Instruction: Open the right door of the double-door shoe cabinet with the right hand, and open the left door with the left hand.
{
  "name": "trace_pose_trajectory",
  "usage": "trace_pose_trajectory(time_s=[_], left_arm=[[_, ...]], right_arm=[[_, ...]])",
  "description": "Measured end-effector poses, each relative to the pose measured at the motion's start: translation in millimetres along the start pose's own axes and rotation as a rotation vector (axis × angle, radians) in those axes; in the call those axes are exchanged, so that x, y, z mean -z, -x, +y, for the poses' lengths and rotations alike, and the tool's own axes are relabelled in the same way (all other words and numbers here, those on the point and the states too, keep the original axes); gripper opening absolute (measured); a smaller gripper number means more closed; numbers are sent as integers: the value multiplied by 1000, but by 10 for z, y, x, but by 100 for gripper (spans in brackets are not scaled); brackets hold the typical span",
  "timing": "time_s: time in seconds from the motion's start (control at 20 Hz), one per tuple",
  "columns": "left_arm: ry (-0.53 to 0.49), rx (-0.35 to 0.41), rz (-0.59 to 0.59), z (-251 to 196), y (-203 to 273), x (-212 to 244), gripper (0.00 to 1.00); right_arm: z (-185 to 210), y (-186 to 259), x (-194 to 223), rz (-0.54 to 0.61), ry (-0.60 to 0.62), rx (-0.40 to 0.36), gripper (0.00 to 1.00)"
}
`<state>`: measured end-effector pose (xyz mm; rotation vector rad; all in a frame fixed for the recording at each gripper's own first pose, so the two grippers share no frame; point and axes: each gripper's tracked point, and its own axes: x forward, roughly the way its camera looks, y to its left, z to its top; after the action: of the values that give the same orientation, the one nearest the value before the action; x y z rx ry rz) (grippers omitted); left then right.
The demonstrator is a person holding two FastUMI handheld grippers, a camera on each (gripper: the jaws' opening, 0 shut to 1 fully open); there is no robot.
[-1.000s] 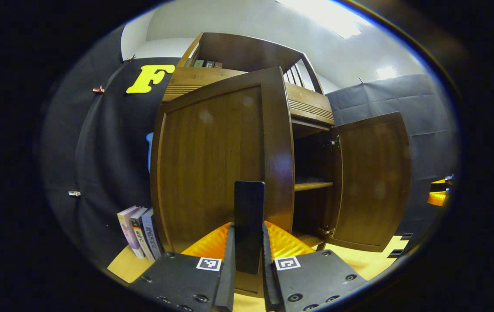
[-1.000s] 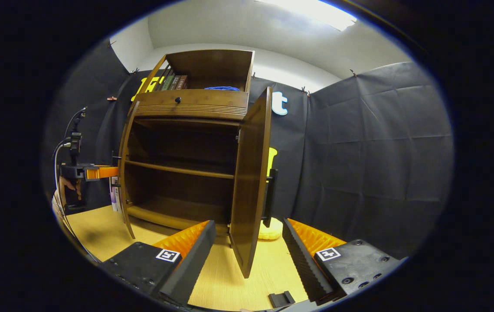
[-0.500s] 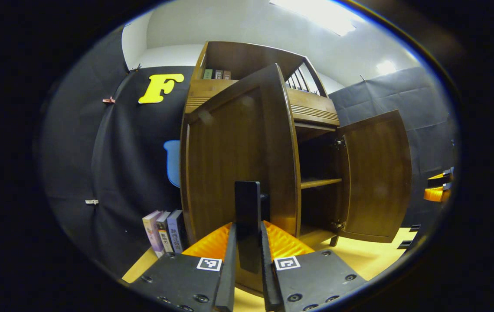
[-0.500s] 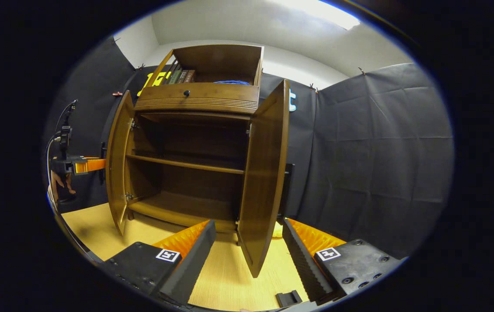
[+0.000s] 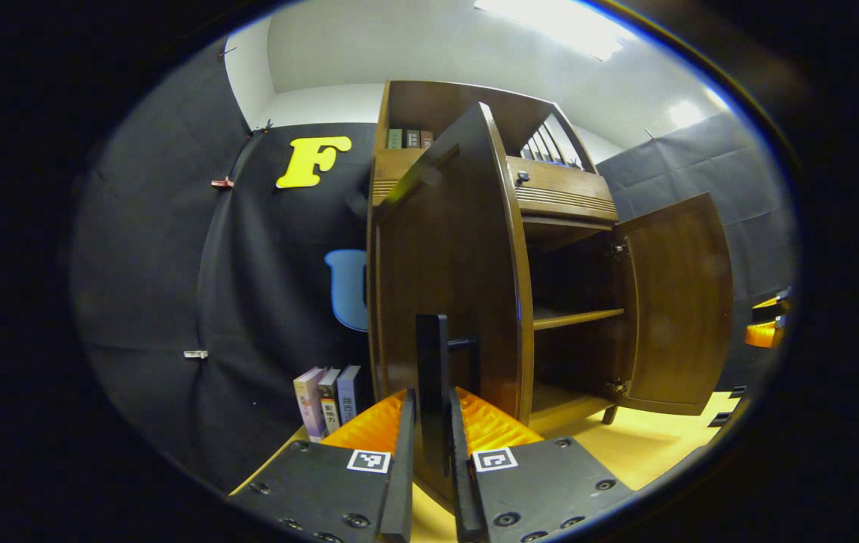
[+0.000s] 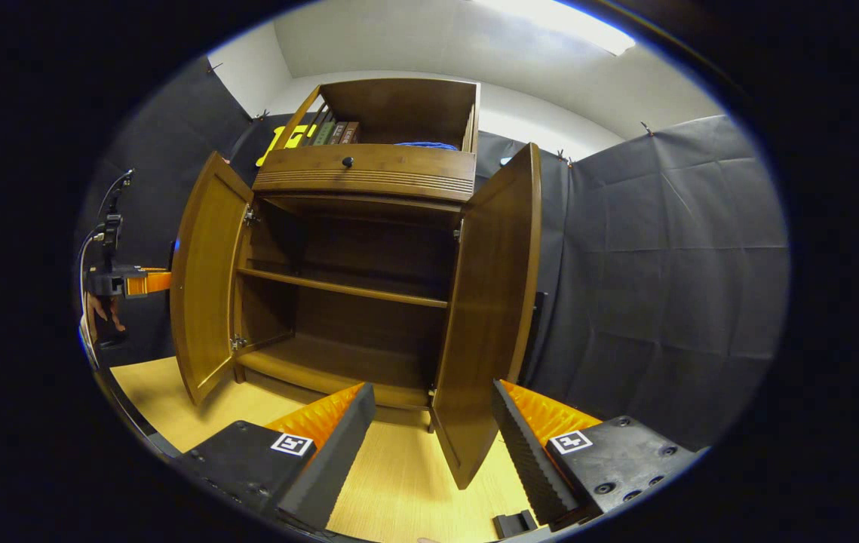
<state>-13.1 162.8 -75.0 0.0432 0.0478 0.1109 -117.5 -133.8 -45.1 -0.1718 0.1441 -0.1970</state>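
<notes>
The shoe cabinet [image 6: 357,249] stands on the wooden surface [image 6: 399,483] against the black cloth wall, and both of its doors are swung out. In the left gripper view, the left gripper [image 5: 429,467] has its fingers drawn narrow and clamped on the dark upright handle [image 5: 431,377] at the front edge of the left door [image 5: 444,279], which stands roughly square to the cabinet front. The right door [image 6: 489,302] is open past the cabinet's right side, and the right gripper [image 6: 433,445] sits in front of its lower edge with the fingers spread wide, holding nothing.

The step in hand looks like the last part of the left door's swing. To do it well, the hand should follow the arc around the hinges at the cabinet's left side, letting the gripper turn with the handle rather than pulling straight out, which would strain the hinges or drag the cabinet. The three books [image 5: 327,396] stand just left of the cabinet, behind the door, so the swing should end short of them. Then the fingers can open and back off along the handle's line.
</notes>
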Motion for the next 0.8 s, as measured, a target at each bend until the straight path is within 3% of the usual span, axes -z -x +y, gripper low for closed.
trace_pose_trajectory(time_s=[0.2,0.25,0.45,0.55,0.65,0.8], left_arm=[[-57,-124,10,346,70,23,27],[-67,-142,5,376,95,-2,14],[-20,-167,9,436,281,4,24],[18,-180,21,453,405,-23,20],[30,-186,35,424,526,-49,28],[5,-185,41,287,668,-116,48]], right_arm=[[22,-63,-2,-11,-1,7,98],[32,-72,6,-9,-6,6,98],[66,-119,-46,-15,-20,3,98],[98,-133,-97,-23,-20,-3,98],[161,-146,-159,-38,-16,-17,98],[295,-149,-233,-54,-29,-55,96]])
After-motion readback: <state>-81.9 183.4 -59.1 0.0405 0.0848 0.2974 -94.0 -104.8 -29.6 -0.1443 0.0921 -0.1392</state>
